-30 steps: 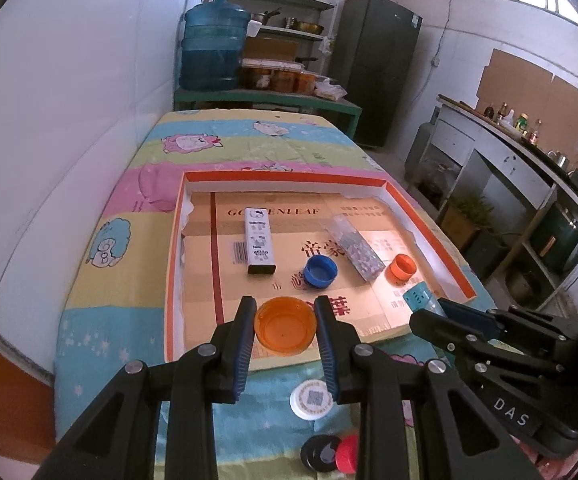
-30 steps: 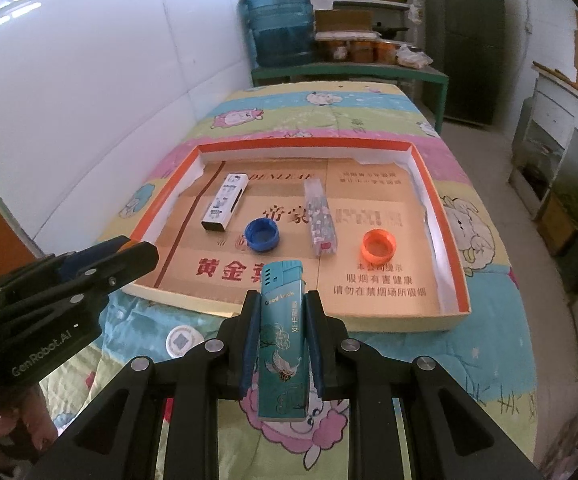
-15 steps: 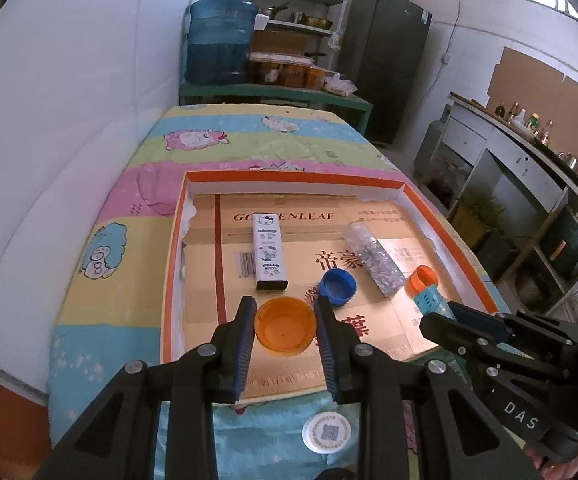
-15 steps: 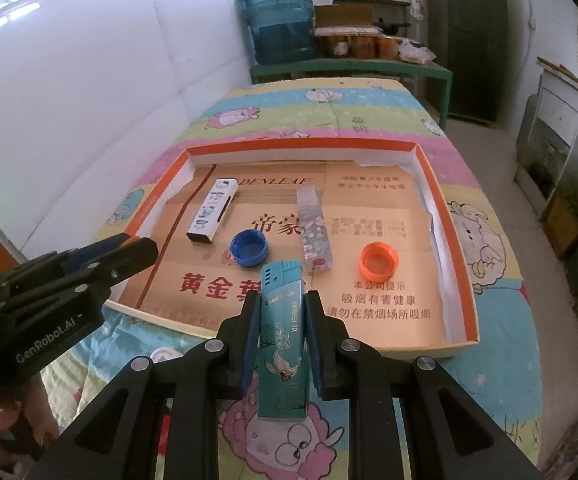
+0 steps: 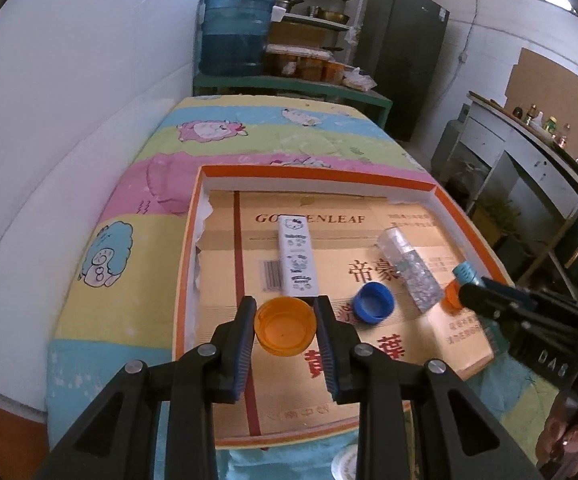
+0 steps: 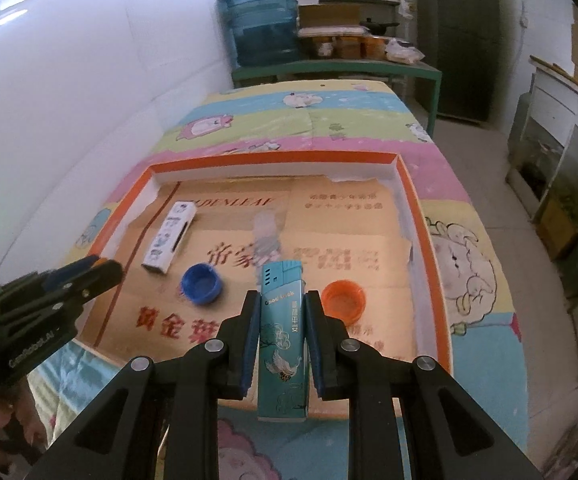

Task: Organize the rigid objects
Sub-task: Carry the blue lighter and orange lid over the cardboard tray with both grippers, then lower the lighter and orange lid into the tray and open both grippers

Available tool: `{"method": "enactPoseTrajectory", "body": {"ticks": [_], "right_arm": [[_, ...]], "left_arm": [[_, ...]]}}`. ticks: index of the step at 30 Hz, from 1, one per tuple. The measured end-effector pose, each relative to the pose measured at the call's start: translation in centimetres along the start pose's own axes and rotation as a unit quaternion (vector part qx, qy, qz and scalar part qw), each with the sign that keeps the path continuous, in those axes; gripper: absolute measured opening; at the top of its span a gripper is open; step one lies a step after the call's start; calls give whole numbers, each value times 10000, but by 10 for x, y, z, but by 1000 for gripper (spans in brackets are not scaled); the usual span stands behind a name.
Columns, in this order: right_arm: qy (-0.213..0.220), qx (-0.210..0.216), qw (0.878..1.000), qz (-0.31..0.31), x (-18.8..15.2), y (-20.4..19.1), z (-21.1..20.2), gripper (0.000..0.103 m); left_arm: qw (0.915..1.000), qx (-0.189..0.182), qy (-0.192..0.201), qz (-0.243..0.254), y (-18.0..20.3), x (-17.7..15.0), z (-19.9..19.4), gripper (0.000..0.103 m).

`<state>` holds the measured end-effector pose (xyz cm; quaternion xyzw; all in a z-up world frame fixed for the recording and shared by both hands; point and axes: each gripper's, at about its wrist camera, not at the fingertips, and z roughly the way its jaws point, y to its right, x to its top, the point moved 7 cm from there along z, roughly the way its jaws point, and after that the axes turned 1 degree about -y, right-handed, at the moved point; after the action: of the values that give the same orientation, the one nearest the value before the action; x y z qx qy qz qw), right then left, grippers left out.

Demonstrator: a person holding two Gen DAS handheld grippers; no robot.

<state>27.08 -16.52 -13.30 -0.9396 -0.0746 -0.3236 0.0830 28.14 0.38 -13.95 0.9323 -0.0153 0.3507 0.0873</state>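
Observation:
My left gripper [image 5: 285, 312] is shut on an orange cap [image 5: 285, 330], held mouth-up over the near left part of the orange-rimmed tray [image 5: 317, 172]. My right gripper [image 6: 281, 304] is shut on a teal lighter [image 6: 283, 340] that stands upright between the pads, over the tray's [image 6: 273, 160] near edge. On the tray floor lie a white cartoon-printed box [image 5: 298, 260], a blue cap [image 5: 373, 302], a clear glittery case [image 5: 413, 270] and a small orange cap [image 6: 344, 300]. In the left wrist view the right gripper [image 5: 477, 292] with the lighter's top [image 5: 465, 272] partly hides that small orange cap.
The tray sits on a cartoon-patterned cloth [image 5: 249, 132] over the table. A white round disc [image 5: 343, 466] lies on the cloth in front of the tray. A wall runs along the left side. A large water jug [image 5: 235, 34] and shelves stand beyond the far end.
Both grippers have moved forward over the tray and slightly down, each keeping its object. The loose pieces on the cloth in front of the tray have slid out of the left wrist view.

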Motion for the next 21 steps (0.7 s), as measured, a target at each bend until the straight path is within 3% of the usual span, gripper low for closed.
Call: {"method": "enactPoseTrajectory", "body": {"ticks": [21], "right_arm": [[-191, -187, 9996, -135, 47, 20, 63, 22]], "left_arm": [[9997, 202, -160, -14, -14, -4, 22, 30]]}}
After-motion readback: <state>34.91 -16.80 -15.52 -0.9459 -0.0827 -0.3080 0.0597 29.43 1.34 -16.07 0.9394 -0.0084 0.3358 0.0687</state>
